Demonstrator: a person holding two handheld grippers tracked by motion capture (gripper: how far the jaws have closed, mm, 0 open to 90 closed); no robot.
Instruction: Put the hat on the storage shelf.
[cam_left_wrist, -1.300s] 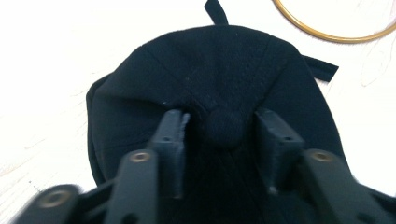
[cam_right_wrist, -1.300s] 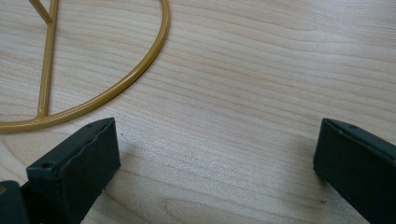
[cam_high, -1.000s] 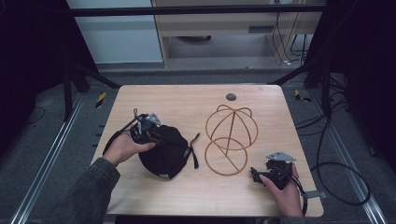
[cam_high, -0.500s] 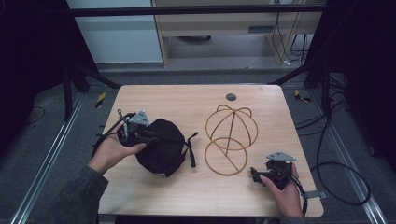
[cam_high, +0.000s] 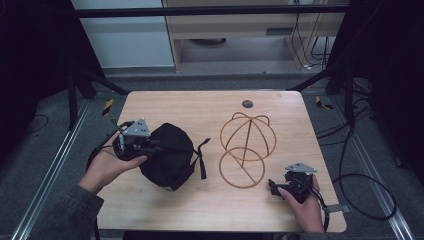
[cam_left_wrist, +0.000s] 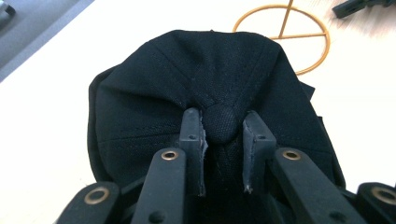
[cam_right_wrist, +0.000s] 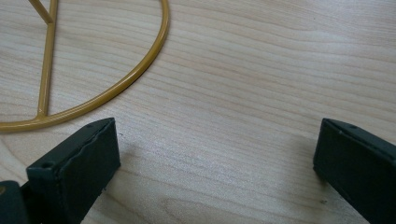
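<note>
Pale wood desk, dark room around it. Near its left edge the left gripper is clamped on the top button of the black cap, gathering the crown. By the front right corner the right gripper rests with jaws spread wide, holding nothing. Step in hand: carrying the cap. Next it likely needs lowering, crown up, over the gold wire stand at mid-desk.

Black gripper jaws, brass rivets, grey sleeve
</note>
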